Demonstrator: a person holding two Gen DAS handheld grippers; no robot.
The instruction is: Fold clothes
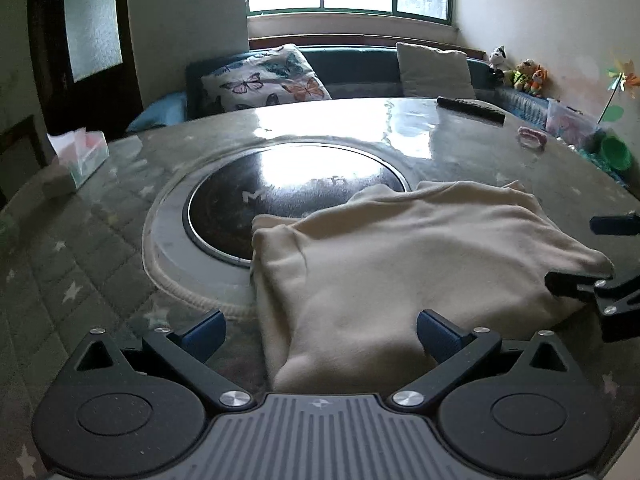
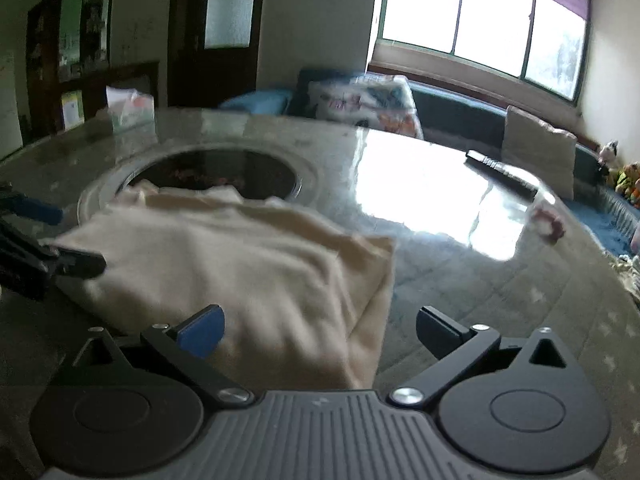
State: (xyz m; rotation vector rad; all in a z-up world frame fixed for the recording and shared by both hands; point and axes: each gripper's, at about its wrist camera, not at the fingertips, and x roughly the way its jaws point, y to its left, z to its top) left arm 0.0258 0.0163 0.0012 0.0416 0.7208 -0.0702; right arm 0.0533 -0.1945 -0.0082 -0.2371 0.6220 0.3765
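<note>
A cream garment (image 1: 400, 264), folded into a thick bundle, lies on the glass-covered tabletop (image 1: 120, 248), its far edge overlapping the round black cooktop (image 1: 280, 192) at the frame's centre. The left gripper (image 1: 320, 336) has its fingers spread wide, the bundle's near edge between them but not pinched. In the right wrist view, the right gripper (image 2: 320, 332) is likewise wide apart, gripping nothing, over the bundle's lower right corner. A remote control (image 1: 472, 109) lies at the upper right.
</note>
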